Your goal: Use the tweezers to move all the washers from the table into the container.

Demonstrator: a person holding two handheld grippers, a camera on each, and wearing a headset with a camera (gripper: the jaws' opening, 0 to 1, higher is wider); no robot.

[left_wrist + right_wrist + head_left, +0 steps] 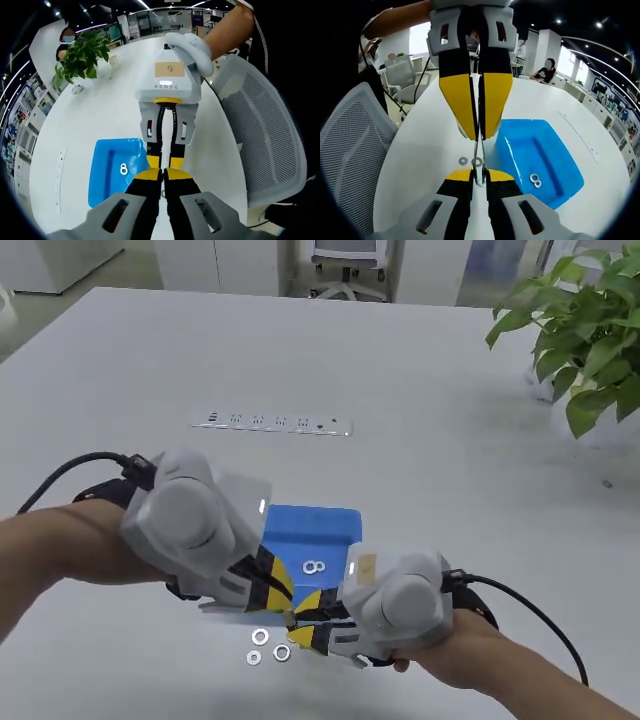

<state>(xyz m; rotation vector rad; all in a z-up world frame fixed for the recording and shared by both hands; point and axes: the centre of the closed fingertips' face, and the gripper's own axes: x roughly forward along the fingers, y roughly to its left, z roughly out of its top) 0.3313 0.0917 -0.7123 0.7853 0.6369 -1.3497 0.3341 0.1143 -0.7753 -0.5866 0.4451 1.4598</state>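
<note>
The right gripper view shows what the other views hide: thin steel tweezers [479,152] run between the two sets of tongs. The left tongs [479,134], entering from the top of that view, are pressed together on one end of the tweezers. The right tongs [480,176] are drawn in on the other end. In the left gripper view the two tongs meet tip to tip, and the tweezers are too thin to make out.

The head view shows three loose washers [260,638] on the white bench [430,460], just on the near side of the meeting tips. The right gripper view catches two of them, right beside the tweezers.

The blue container [320,525] lies just beyond the tips in the head view. A pair of washers [535,180] lies side by side on its floor.

The left gripper view shows a mesh chair [270,140] off to one side of the right tongs. The head view shows a power strip [272,422] well beyond the container and a plant [590,340] far off to the right tongs' side.
</note>
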